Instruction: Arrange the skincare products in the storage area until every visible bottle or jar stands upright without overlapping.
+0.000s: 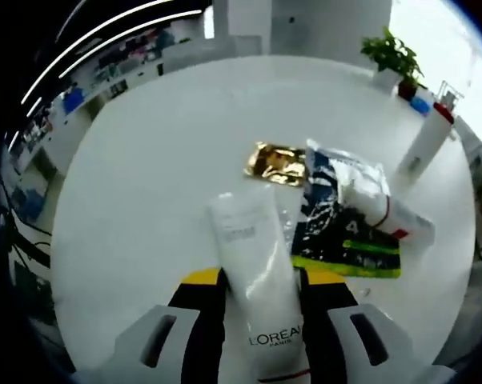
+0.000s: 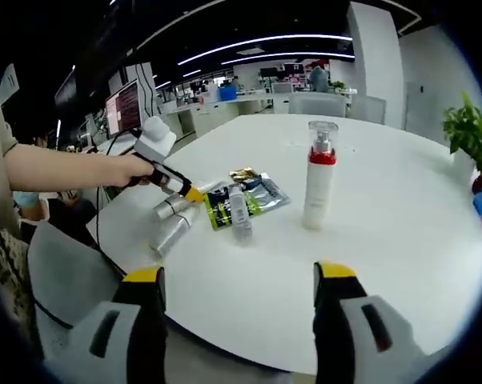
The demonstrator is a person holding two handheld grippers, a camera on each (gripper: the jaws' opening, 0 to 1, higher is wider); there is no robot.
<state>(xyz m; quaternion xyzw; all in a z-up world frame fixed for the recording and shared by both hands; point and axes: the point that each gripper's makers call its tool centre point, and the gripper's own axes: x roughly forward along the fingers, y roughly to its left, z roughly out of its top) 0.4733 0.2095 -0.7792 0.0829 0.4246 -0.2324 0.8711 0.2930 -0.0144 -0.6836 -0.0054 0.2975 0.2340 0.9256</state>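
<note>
A white L'Oréal tube (image 1: 261, 288) lies lengthwise between the jaws of my left gripper (image 1: 261, 280), which is shut on it. Beyond it lie a gold sachet (image 1: 277, 162), a blue and green packet (image 1: 345, 240) and a white tube with a red band (image 1: 381, 204) resting on that packet. A tall white pump bottle with a red collar (image 1: 425, 144) (image 2: 319, 180) stands upright. My right gripper (image 2: 238, 276) hangs open over the table's near edge, holding nothing. In the right gripper view a hand holds the left gripper (image 2: 177, 186) beside two pale tubes (image 2: 172, 220) and a small lying bottle (image 2: 239, 212).
Everything sits on a round white table (image 2: 385, 240). A potted plant (image 1: 393, 56) (image 2: 465, 128) stands at its far edge. A person's bare arm (image 2: 65, 170) reaches in from the left of the right gripper view. Desks and monitors stand behind.
</note>
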